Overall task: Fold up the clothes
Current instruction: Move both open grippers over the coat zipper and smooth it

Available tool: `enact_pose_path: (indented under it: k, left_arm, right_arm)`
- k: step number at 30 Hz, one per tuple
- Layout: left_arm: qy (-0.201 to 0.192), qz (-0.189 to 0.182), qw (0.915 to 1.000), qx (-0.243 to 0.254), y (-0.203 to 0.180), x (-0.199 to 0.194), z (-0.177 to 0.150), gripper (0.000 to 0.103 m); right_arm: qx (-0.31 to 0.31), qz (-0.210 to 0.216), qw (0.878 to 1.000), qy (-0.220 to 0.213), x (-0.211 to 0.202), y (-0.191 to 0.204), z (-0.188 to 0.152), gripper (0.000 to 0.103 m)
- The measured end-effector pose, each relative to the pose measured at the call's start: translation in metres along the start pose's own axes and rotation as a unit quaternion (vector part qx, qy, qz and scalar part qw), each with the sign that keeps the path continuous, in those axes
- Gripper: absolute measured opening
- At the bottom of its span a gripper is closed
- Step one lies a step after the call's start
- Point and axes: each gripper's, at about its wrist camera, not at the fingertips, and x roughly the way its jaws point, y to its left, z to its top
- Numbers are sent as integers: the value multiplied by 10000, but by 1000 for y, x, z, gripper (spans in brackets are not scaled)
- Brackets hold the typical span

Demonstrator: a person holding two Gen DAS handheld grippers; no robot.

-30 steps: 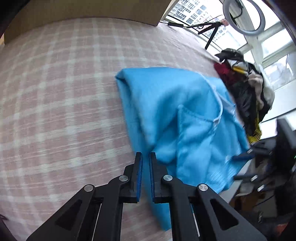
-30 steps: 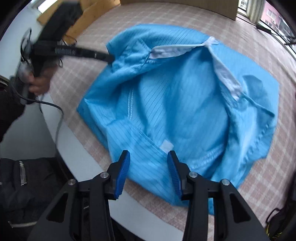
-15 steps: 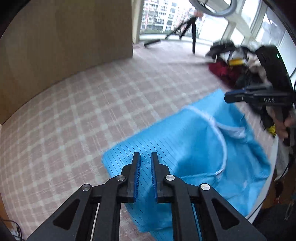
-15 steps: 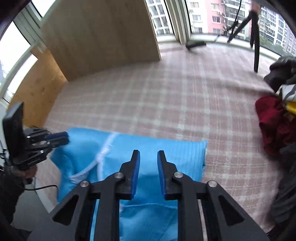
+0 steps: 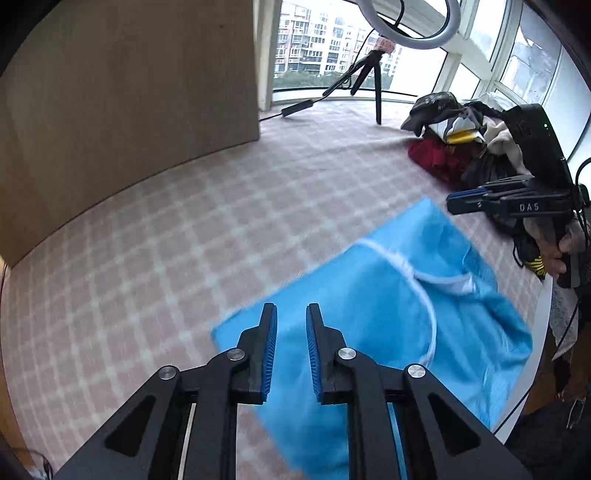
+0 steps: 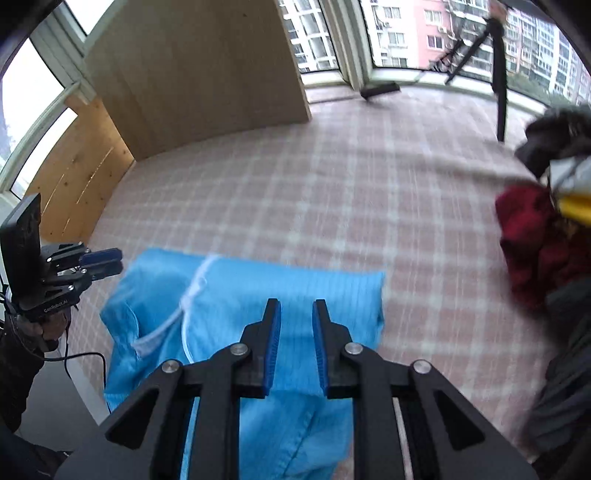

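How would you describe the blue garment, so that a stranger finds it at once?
Look at the pink checked surface below the windows. Near its front edge lies the blue garment, flat and partly folded. Unlike the dark and red clothes pile beside it, it is bright blue with white trim.

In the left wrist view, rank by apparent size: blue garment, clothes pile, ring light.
1. blue garment, largest.
2. clothes pile.
3. ring light, cut off by the frame edge and farthest away, so its rank is unsure.

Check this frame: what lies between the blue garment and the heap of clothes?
Only bare checked cloth separates the blue garment from the heap of clothes; the right wrist view shows it best.
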Motion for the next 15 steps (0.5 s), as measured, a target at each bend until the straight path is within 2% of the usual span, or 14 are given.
enact_pose_path:
  k: [3, 5, 8, 11, 13, 15]
  left_arm:
    - [158, -329, 9993, 108, -14, 30, 15, 15]
    - [409, -375, 9982, 231, -27, 55, 18, 15]
    - [696, -330, 9964, 362, -32, 76, 5, 16]
    - [698, -508, 9960, 209, -26, 70, -1, 17]
    - [693, -629, 9956, 50, -21, 57, -1, 17]
    - [528, -504, 9973, 102, -19, 42, 2, 17]
  right_arm:
    - [-293, 108, 9995, 99, 23, 21, 5, 17]
    - [-506, 184, 9983, 201, 41, 34, 9, 17]
    - [-771, 70, 9957, 518, 64, 40, -1, 17]
    - [-1028, -84, 9910, 857, 85, 43, -14, 17]
    - [-1053, -119, 9895, 986, 83, 45, -13, 17]
    - [-982, -41, 9918, 819, 69, 47, -6, 17]
